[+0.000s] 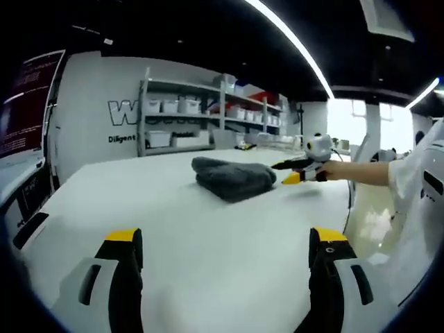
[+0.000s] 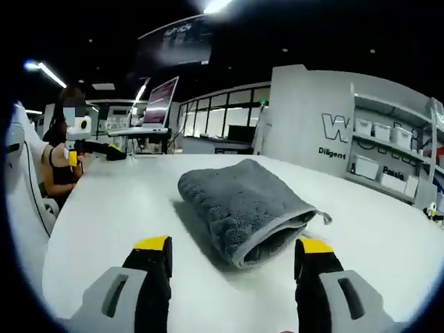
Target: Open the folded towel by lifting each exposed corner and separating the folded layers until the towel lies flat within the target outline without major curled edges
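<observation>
towel [image 2: 239, 205]: grey terry, folded thick, layered edges seen toward right claw [image 2: 231, 258], resting on white desk [image 2: 104, 208]
right claw: held wide, empty
left claw [image 1: 225, 248]: held wide, empty

Broad white bench [image 1: 208, 236] under a dark ceiling crossed by a long light strip [image 1: 291, 41]. Behind it, a white wall [image 1: 90, 118] with dark lettering, beside metal shelving [image 1: 208, 114] stacked with white bins. Bright windows [image 1: 361, 125] at one end; a dark screen [image 2: 161, 94] on a stand at the other.
</observation>
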